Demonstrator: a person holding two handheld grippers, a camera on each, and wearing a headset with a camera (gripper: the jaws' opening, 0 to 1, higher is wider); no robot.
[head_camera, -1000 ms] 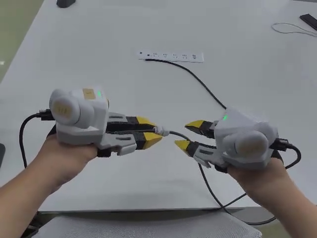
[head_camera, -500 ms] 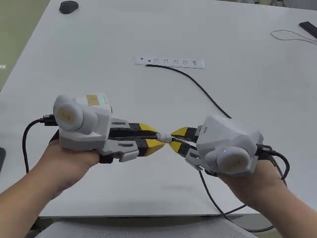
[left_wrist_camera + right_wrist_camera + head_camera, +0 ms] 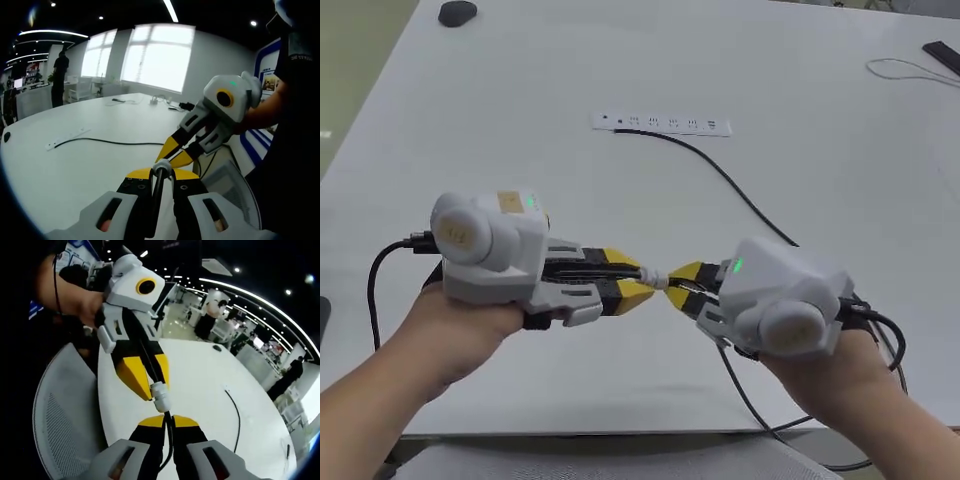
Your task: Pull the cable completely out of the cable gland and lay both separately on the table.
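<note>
We hold the cable gland (image 3: 658, 278) in the air, well on the near side of the power strip (image 3: 662, 123), caught between the yellow tips of the two grippers. The left gripper (image 3: 646, 282) is clenched on it. The gland's white head pokes just past the fingertips (image 3: 141, 173), and a dark length runs back from the head down the slot between them. The right gripper (image 3: 676, 285) meets it tip to tip, pinching the cable (image 3: 170, 432) just behind the gland, with the black line lying down the middle between its fingers (image 3: 187, 421). The cable is not yet out of the gland.

Both grippers hover over the table (image 3: 520, 120) close to its near edge, and a mesh chair (image 3: 65, 420) sits just past that edge. Open white tabletop stretches from us to the strip, crossed only by the black cord (image 3: 720, 175) that sweeps from the strip toward the right gripper's side. Beyond the strip to the left lies a dark rounded object (image 3: 458, 13), and far to the strip's right a thin white cord (image 3: 910, 70).
</note>
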